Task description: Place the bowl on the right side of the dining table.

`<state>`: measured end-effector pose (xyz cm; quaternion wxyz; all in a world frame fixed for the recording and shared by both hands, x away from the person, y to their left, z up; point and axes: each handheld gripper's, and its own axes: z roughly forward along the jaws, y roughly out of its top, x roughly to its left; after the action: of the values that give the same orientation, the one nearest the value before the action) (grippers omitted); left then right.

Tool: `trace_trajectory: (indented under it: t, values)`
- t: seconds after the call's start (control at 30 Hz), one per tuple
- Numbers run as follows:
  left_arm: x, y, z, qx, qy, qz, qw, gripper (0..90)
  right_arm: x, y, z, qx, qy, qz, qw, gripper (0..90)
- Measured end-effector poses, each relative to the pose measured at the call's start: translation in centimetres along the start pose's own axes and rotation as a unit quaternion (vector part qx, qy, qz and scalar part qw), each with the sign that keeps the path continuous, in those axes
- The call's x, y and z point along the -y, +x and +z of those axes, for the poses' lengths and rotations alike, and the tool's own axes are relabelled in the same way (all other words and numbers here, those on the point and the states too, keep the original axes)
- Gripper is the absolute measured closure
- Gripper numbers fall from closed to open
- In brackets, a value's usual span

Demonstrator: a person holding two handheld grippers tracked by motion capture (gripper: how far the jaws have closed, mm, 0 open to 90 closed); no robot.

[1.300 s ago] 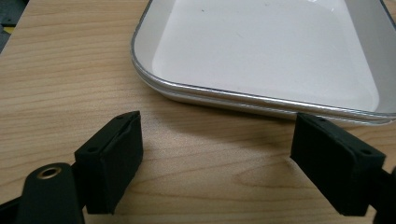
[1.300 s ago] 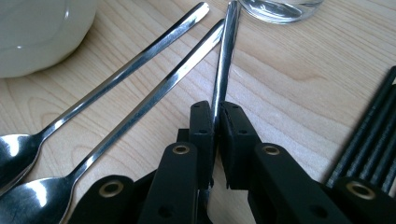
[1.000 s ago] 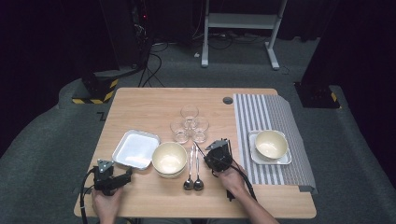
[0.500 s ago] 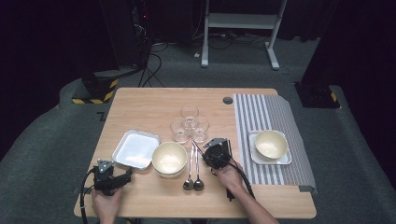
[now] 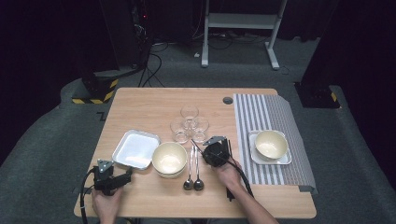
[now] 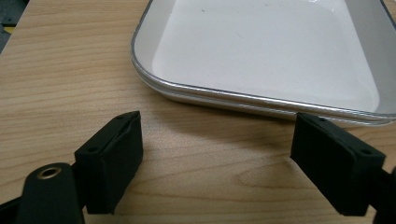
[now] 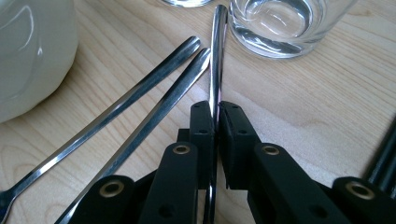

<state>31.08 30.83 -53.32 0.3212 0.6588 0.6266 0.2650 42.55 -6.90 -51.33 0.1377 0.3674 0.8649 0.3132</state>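
Slim polished-steel utensil handle [image 7: 217, 56] is mirror-glossy; pale wooden tabletop [image 7: 299, 102] is matt, grained; clear glass tumbler [image 7: 285, 25], upper right, is smooth.

Overhead table [image 5: 140, 100]; perhaps two close-ups

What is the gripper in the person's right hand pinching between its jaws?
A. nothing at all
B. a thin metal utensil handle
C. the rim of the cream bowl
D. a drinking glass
B: in the right gripper view, the right gripper has its jaws closed on a thin metal utensil handle, which sticks out towards a glass; two spoons lie on the table beside it.
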Motion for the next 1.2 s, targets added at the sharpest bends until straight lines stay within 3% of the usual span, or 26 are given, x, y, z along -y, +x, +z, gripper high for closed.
trace_trajectory:
  t: [0.5,0.83,0.9,1.2]
  values:
    - [0.0,0.0,0.0,0.000,-0.001,-0.001,1.0000,17.2,-0.4,-0.2,0.6,0.009,-0.009,0.003,0.9999,83.3]
    - [0.0,0.1,0.0,0.002,0.000,-0.002,1.0000,17.1,-0.3,-0.2,0.3,0.001,-0.012,0.006,0.9999,74.3]
    - [0.0,0.1,0.0,0.003,-0.001,-0.003,1.0000,17.2,-0.1,-0.3,-0.6,-0.005,-0.023,0.010,0.9997,71.2]
    - [0.0,0.1,0.0,0.003,-0.001,-0.003,1.0000,17.1,2.0,-0.9,-3.2,-0.013,-0.029,0.022,0.9992,64.9]
